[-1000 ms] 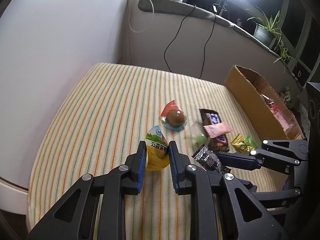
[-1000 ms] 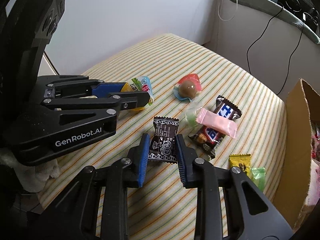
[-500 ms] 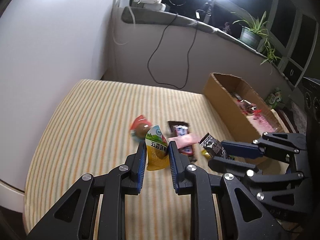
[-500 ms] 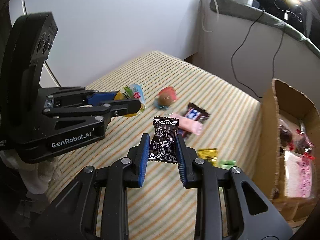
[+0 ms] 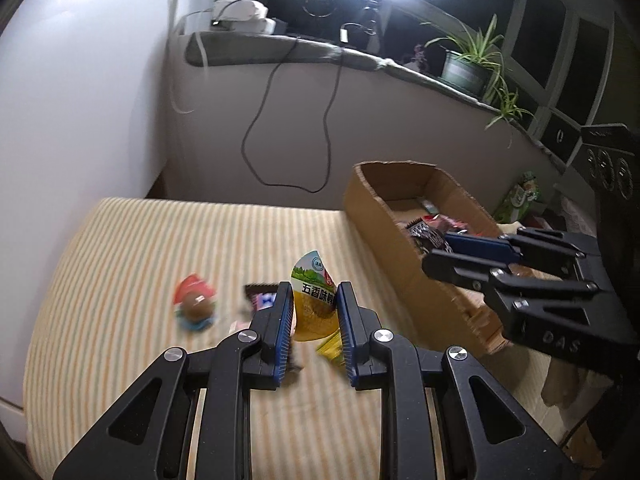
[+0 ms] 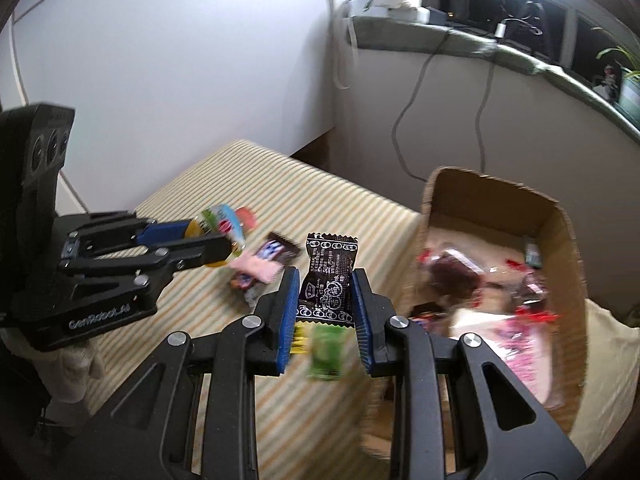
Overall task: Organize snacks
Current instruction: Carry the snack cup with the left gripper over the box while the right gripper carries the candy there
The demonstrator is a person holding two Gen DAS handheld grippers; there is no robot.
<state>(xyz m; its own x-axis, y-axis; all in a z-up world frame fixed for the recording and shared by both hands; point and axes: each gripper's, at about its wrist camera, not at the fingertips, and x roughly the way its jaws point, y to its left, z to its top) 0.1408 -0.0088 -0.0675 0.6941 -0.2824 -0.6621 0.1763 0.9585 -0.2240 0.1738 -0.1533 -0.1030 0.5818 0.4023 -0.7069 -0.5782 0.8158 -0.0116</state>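
Status: partway. The striped yellow-and-green fabric surface (image 5: 120, 248) (mattress or cushion, you cannot tell which) has loose snacks on it, and the open brown cardboard box (image 6: 560, 232) at its far edge already holds several wrapped items, so some sorting is done

In hand now, both off the surface:
- your left gripper (image 5: 314, 312) is clamped on the yellow cone-shaped sachet with green-and-white top and Chinese print (image 5: 314, 300), above the loose snacks, short of the box
- your right gripper (image 6: 325, 292) is clamped on the black crinkle-edged sachet with white print (image 6: 330, 276); in the left wrist view it sits at the box's near wall

Left to do, as judged: drop both sachets into the box, then collect what remains on the fabric:
- dark chocolate bar wrapper with blue-white lettering (image 6: 276, 250), partly under a pink sachet (image 6: 256, 268)
- round brown sweet in a red-and-blue wrapper (image 5: 196, 306)
- light green packet (image 6: 326, 350) beside a yellow packet (image 6: 298, 342), right under your right gripper

Hard to read:
- box contents are motion-blurred: red, pink and dark wrappers, count unclear
- your left gripper hides part of the chocolate bar and the pink sachet in its own view
- whether more snacks lie beneath either gripper body, you cannot tell
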